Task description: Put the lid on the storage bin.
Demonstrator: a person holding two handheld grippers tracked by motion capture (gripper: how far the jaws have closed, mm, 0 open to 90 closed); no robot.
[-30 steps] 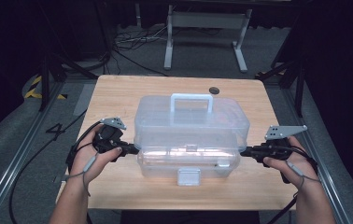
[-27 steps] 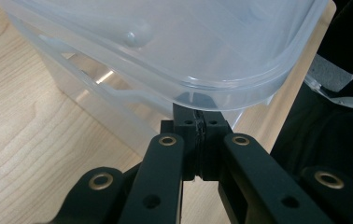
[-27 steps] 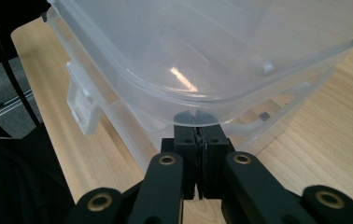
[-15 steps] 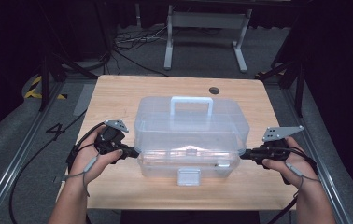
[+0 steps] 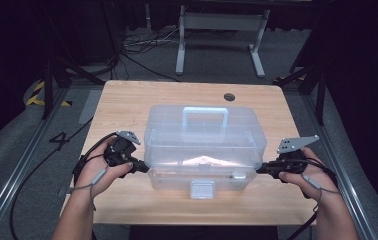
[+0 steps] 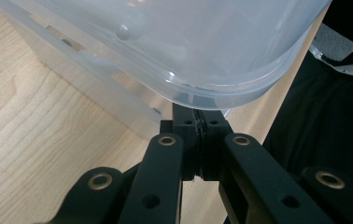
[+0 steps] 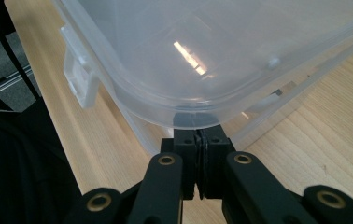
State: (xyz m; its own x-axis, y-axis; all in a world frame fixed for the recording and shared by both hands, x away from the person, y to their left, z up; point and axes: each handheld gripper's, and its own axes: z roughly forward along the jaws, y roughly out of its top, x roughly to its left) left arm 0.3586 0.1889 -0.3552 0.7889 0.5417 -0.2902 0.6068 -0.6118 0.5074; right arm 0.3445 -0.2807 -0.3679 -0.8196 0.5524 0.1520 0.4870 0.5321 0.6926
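A clear plastic storage box (image 5: 204,150) with a domed lid and a top handle (image 5: 205,116) stands mid-table, its white front latch (image 5: 201,189) facing the person. My left gripper (image 5: 144,169) is shut, its tips tucked under the lid's rim at the box's left end. My right gripper (image 5: 260,170) is shut too, tucked the same way at the right end. In the left gripper view the closed jaw tips (image 6: 198,116) meet the lid's (image 6: 188,42) lower edge. The right gripper view shows the same contact (image 7: 198,133), with the latch (image 7: 79,77) at left.
The wooden table (image 5: 127,100) has a round hole (image 5: 229,96) near its back edge. Beyond it stand a white frame's legs (image 5: 217,30) and floor cables. Metal rails run along both sides. Bare wood surrounds the box.
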